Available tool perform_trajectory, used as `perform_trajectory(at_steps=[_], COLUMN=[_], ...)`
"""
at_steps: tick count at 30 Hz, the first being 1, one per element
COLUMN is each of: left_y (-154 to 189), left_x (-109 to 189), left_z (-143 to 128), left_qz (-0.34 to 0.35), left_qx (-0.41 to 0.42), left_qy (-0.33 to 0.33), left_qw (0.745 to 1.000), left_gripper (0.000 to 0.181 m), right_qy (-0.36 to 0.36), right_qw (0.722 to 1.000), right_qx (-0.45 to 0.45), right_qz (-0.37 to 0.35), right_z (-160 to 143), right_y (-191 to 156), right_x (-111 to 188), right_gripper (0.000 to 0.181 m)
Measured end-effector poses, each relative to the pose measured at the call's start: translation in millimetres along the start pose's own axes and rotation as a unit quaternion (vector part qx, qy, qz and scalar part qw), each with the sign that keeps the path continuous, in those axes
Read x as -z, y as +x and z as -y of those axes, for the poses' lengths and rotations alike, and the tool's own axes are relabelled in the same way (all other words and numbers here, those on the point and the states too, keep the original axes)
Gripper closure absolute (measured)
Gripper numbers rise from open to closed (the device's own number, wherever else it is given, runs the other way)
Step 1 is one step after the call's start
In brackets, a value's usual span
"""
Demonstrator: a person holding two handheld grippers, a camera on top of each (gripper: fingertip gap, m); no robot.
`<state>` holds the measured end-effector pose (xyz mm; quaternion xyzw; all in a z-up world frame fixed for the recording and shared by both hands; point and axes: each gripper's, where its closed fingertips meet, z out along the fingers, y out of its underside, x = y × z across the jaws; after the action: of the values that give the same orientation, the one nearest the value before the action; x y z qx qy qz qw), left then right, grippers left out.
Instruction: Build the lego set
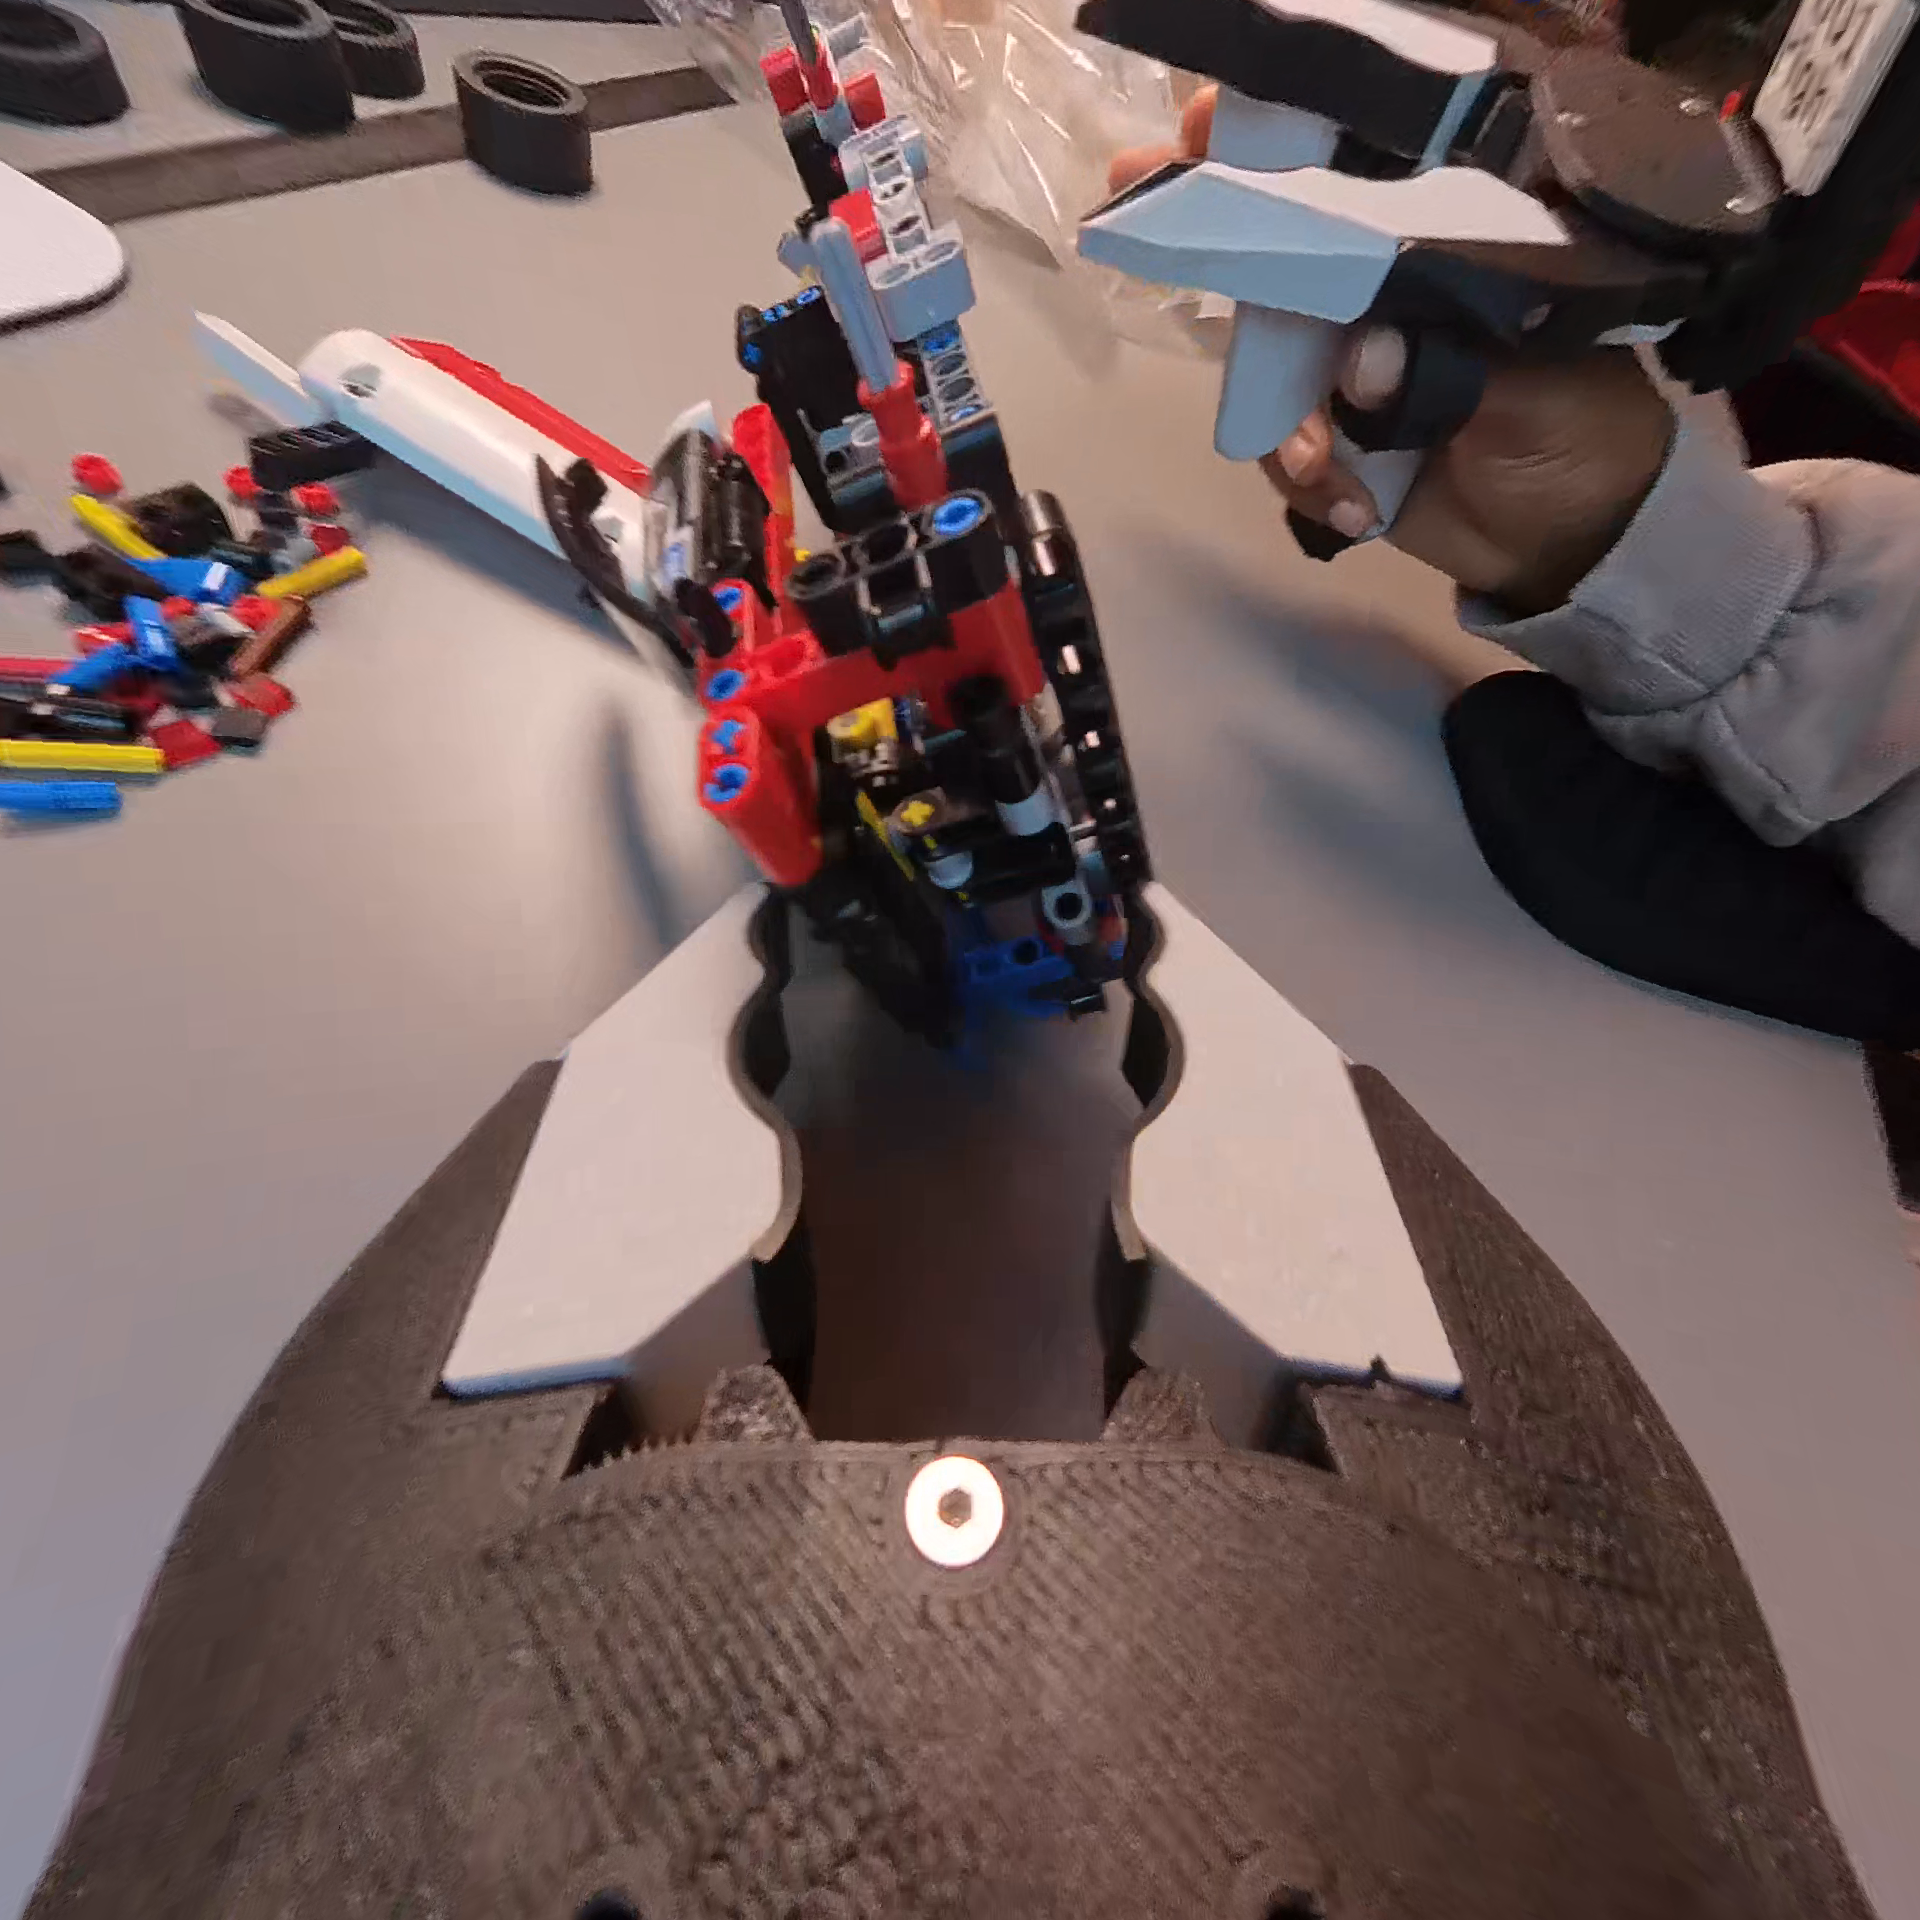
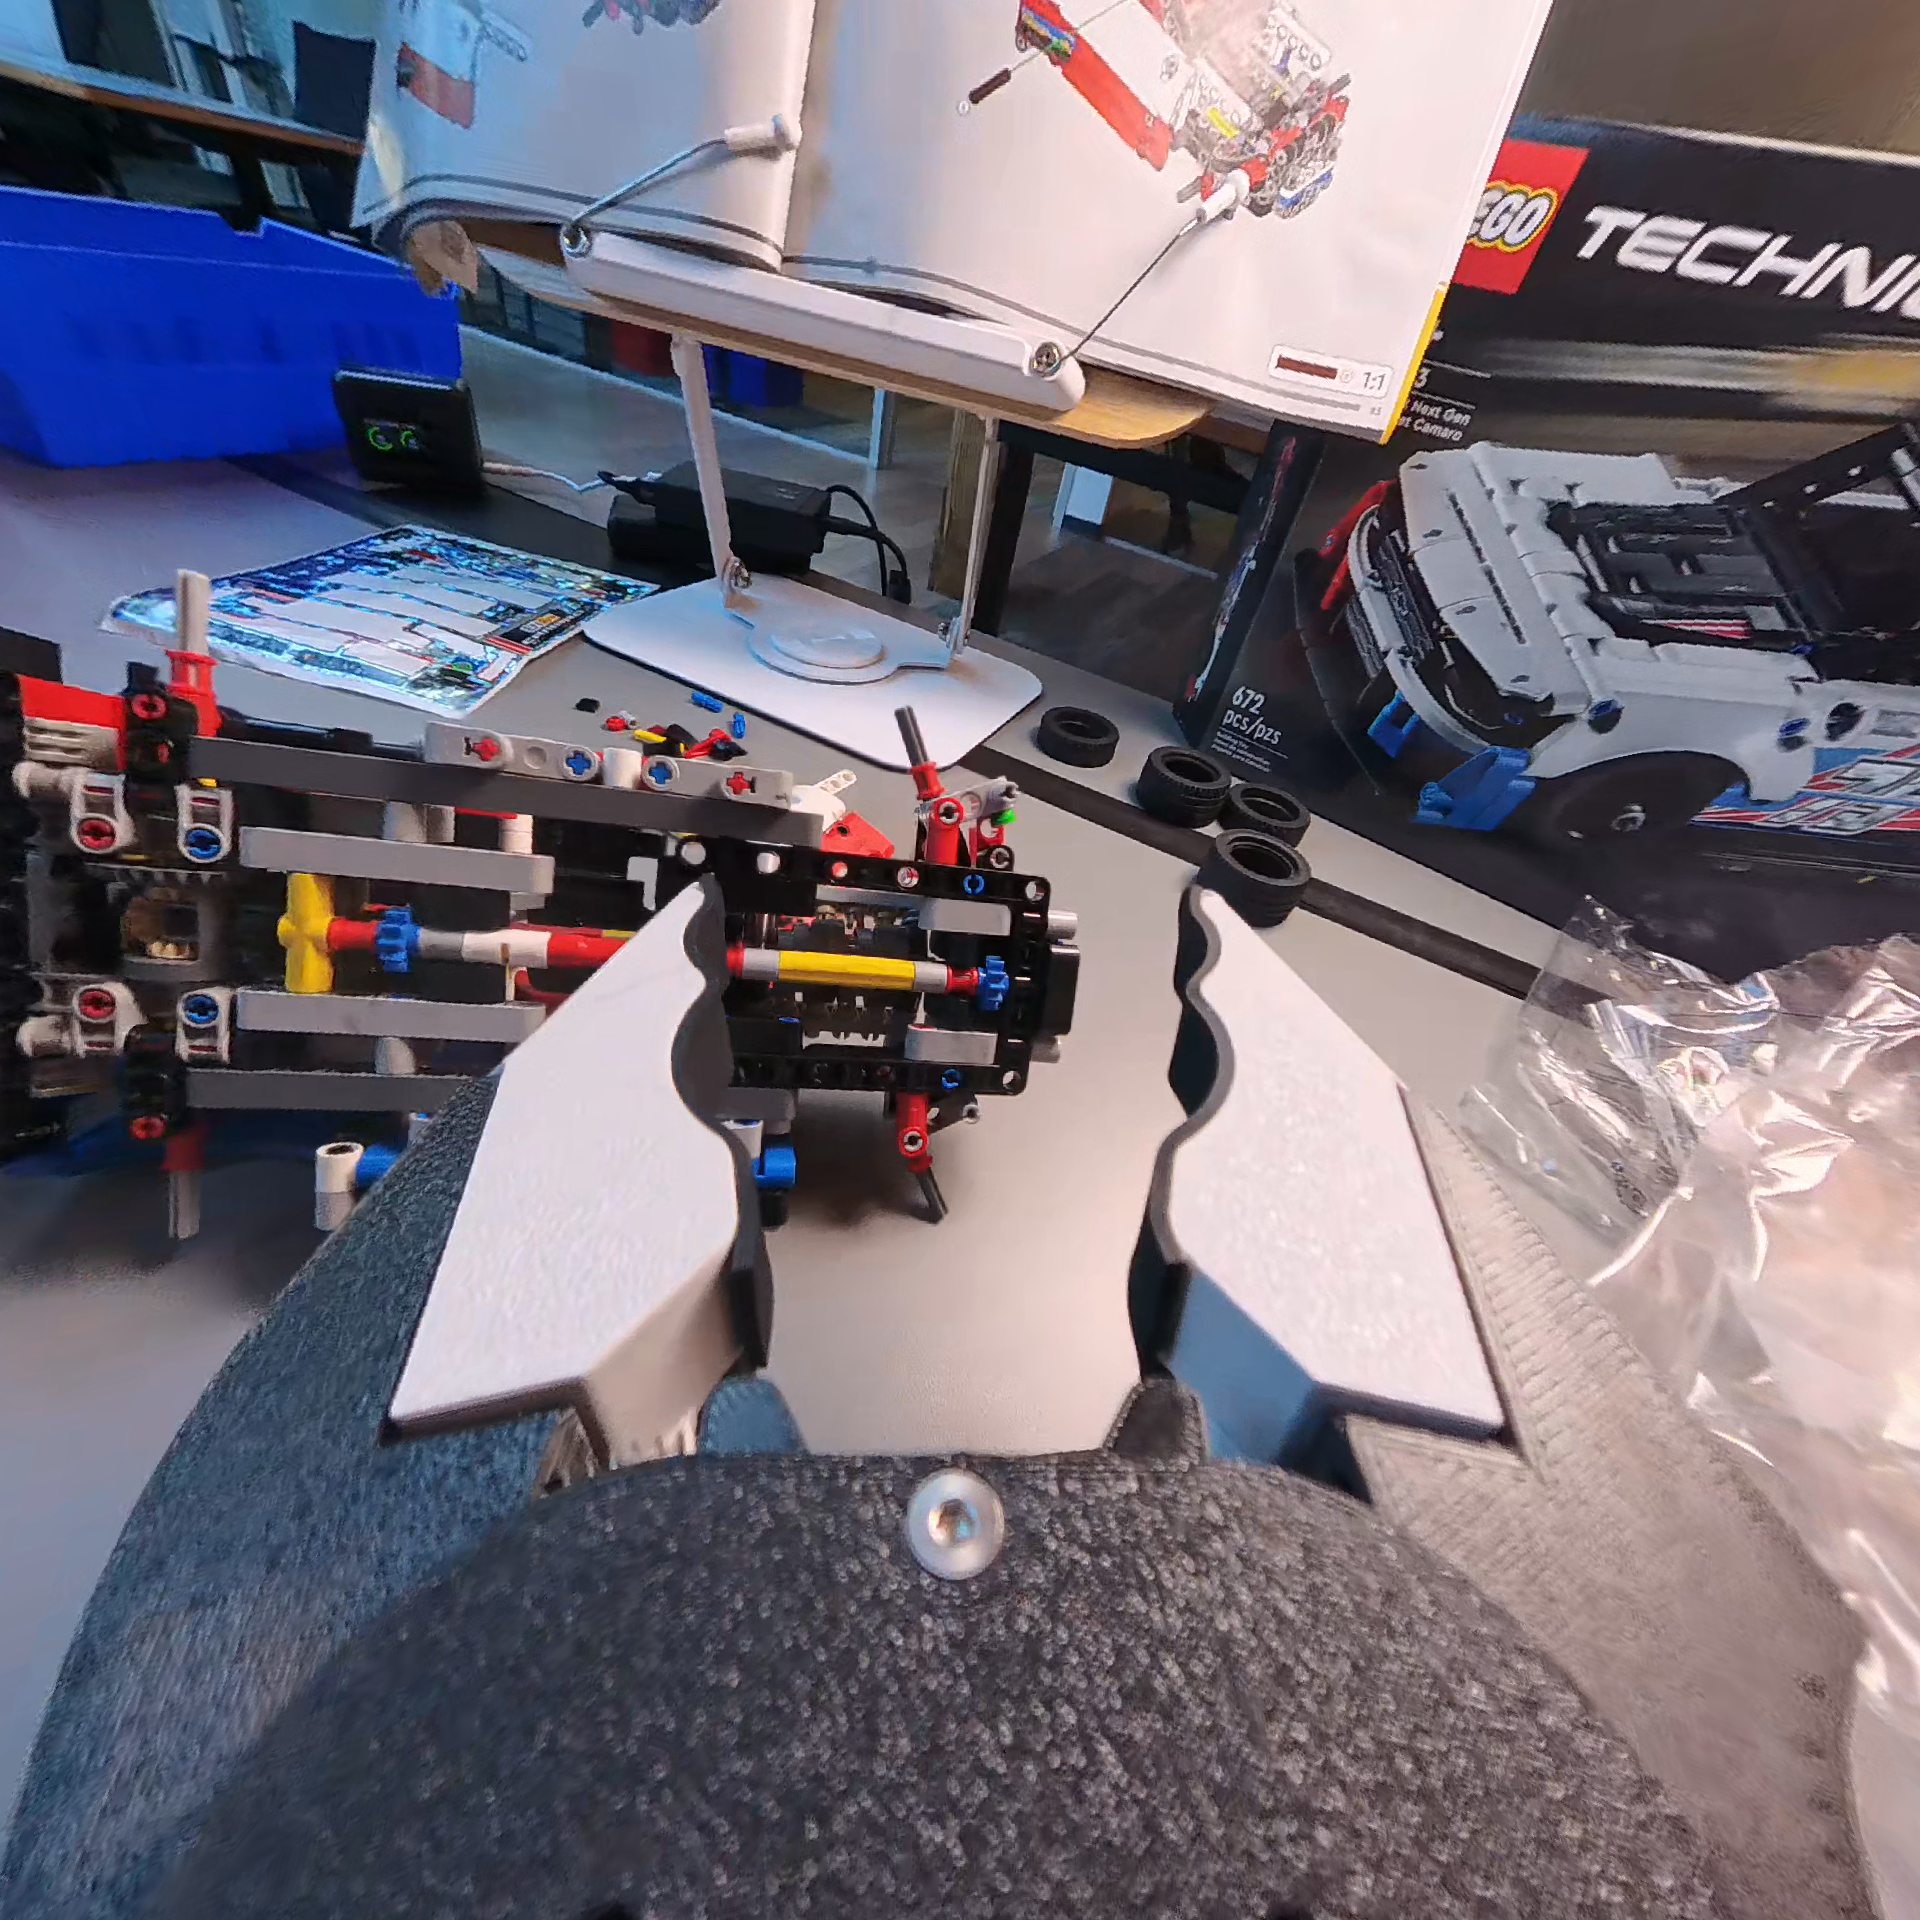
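Observation:
The part-built Lego chassis [image 1: 914, 644], red, black and grey with axles and gears, stands up from my left gripper [image 1: 951, 914], which is shut on its near end. In the right wrist view the chassis [image 2: 499, 935] stretches from the left edge to the middle, above the grey table [image 2: 935, 1299]. My right gripper [image 2: 951, 914] is open and empty, and its left finger [image 2: 623, 1091] overlaps the chassis's front frame. It also shows in the left wrist view [image 1: 1122, 135] at the top right, held by a hand, to the right of the chassis's top and apart from it.
A pile of loose parts [image 1: 156, 644] and a white and red body panel [image 1: 447, 436] lie at the left. Tyres [image 2: 1184, 784], a booklet on a stand [image 2: 1039, 156], the set's box [image 2: 1662, 520], a sticker sheet [image 2: 384, 613] and clear plastic bags [image 2: 1714, 1143] surround the work area.

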<state>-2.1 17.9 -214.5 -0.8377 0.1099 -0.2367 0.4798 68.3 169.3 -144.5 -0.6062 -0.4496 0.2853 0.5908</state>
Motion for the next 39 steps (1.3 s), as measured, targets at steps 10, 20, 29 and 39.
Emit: perform_trajectory(at_steps=[10, 20, 29, 39], left_y=[-11.5, -38.9, -49.1, 13.3], left_x=[41.1, 53.0, 88.0, 195.2], left_z=[-6.3, -29.3, -25.5, 17.3], left_qz=[0.116, 0.161, 0.189, 0.166], left_qx=[-0.406, -0.528, -0.44, 0.087], left_qy=[-0.029, -0.09, -0.085, 0.23], left_qw=[0.906, 0.829, 0.874, 0.955], left_gripper=[0.138, 0.132, 0.115, 0.107], right_qy=[0.036, -0.001, -0.059, -0.087], right_qw=[0.999, 0.989, 0.991, 0.994], right_qx=[-0.023, 0.022, 0.036, -0.056], right_qz=[0.015, 0.147, 0.118, 0.046], right_z=[12.4, -6.7, -15.1, 8.9], right_y=[9.7, -38.0, -49.0, -86.4], right_x=[28.8, 33.8, 38.0, 129.9], right_gripper=[0.104, 0.106, 0.104, 0.094])
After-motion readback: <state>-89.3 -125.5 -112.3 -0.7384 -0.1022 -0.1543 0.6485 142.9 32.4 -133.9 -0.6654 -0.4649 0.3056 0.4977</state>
